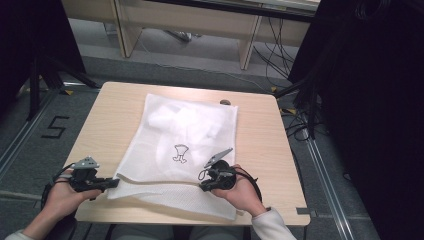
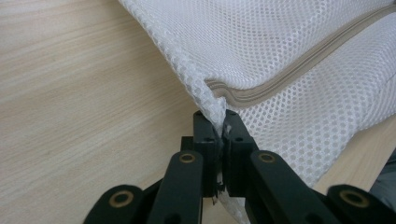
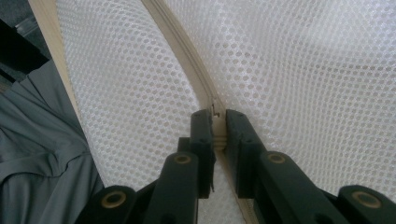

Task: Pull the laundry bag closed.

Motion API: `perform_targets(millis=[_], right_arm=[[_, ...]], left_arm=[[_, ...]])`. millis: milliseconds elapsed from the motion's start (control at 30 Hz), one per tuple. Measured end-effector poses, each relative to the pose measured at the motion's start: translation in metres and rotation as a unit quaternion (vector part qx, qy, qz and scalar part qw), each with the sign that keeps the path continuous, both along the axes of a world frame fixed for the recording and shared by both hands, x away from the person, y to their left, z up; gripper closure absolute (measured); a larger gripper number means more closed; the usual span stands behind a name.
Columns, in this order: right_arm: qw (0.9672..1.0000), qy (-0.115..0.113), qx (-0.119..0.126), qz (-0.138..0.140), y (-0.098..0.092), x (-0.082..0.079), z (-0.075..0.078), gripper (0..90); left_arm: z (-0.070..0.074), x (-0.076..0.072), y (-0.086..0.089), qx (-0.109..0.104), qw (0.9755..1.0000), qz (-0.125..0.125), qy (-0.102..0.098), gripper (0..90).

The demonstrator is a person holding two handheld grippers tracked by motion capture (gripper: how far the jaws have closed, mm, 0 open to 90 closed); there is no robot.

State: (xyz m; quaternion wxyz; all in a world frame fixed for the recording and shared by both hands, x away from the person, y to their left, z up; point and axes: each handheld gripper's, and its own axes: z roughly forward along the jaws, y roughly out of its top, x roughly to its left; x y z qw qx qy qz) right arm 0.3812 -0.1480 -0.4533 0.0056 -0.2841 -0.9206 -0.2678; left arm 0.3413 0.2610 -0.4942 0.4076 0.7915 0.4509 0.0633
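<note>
Mesh laundry bag (image 1: 185,145) flat on bench (image 1: 260,150), zipper (image 2: 299,70) at near edge. Left gripper (image 2: 219,122) jaws pinching bag's corner, right gripper (image 3: 218,123) jaws pinching zipper pull. Both grips set; zipper travel looks left to do

You've got a light wood table (image 1: 260,125) sitting on grey carpet floor (image 1: 190,55), with a "5" marked in black tape (image 1: 54,127) off to its left. Behind it there's a pale wooden bench or desk frame (image 1: 190,20) with loose cables (image 1: 272,50) trailing under it. Black curtains (image 1: 370,115) close off the right side and far left corner.
</note>
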Motion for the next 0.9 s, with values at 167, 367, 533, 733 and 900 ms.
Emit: perform_targets(millis=[167,367,533,733,900], right_arm=[[0.9999,0.004,-0.003,-0.012,-0.003,0.000,0.001,82.3],[1.0000,0.003,0.000,-0.005,-0.004,0.000,0.000,82.3],[1.0000,0.006,0.001,-0.005,-0.007,0.000,0.000,82.3],[1.0000,0.005,0.001,-0.005,-0.009,-0.001,-0.001,82.3],[0.9999,0.008,-0.004,-0.006,-0.012,-0.001,-0.001,82.3]], left_arm=[[0.000,0.000,-0.002,-0.010,0.9999,0.007,-0.002,85.5],[0.000,0.000,-0.002,-0.010,0.9999,0.007,-0.002,85.5],[0.000,0.000,-0.002,-0.010,0.9999,0.007,-0.001,85.5],[0.000,0.000,-0.002,-0.007,1.0000,0.006,-0.002,85.5],[0.001,0.000,-0.001,0.000,1.0000,0.002,0.005,85.5]])
